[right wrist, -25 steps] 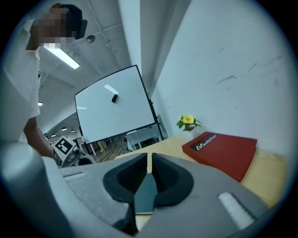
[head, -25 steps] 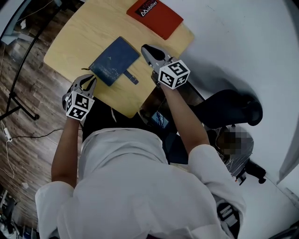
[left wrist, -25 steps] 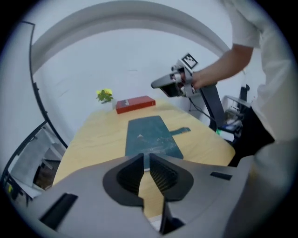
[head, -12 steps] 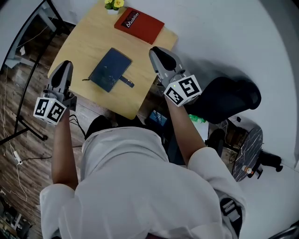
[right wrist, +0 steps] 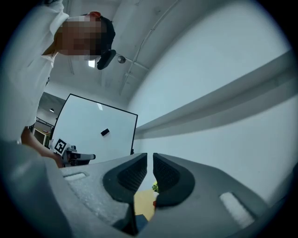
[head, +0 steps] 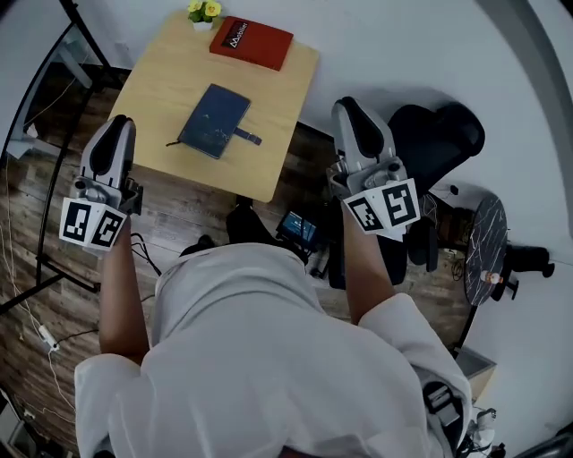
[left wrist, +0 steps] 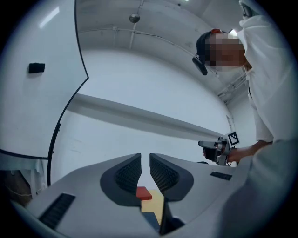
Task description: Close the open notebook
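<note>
On the table [head: 166,76] the blue notebook [head: 213,121] lies closed at its middle, a red book [head: 252,42] and yellow flowers [head: 204,11] at the far edge. We hold the left gripper [head: 115,134] and right gripper [head: 356,121] off the table's sides, jaws together, empty. Only the head view shows the notebook's whole cover.

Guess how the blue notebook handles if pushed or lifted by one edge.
The notebook lies flat and closed on the table, so it should probably slide, not roll or tip. Its edges look straight, so the cover is likely stiff and lifts fairly rigidly. The strap sticking out could flop or snag.
</note>
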The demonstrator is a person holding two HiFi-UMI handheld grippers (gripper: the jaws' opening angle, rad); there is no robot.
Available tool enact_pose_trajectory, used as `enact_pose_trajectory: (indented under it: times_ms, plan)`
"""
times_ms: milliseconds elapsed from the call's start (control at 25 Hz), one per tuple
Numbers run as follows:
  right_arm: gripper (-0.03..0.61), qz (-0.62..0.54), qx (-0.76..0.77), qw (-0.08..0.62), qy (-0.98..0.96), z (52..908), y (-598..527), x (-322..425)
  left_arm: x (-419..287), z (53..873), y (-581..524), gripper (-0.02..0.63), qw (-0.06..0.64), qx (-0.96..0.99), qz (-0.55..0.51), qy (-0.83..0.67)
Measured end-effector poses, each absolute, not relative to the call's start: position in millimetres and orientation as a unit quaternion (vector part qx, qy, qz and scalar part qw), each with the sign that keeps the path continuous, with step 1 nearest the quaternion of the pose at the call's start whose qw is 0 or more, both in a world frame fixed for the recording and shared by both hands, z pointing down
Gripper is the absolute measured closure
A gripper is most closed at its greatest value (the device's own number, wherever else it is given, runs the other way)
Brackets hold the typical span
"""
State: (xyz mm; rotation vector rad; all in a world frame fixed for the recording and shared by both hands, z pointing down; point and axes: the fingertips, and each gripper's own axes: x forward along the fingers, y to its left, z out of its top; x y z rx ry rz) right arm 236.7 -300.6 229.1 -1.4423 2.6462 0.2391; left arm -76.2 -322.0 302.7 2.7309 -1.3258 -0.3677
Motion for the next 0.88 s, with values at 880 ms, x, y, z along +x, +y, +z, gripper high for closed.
enact_pose_trajectory:
  times_ms: [880]
  plan:
    - [0.548,0.069,-0.585,0.02,0.808,301,-94,211,-93,307,-137,0.552,-0.013,0.883,-0.044,-0.467]
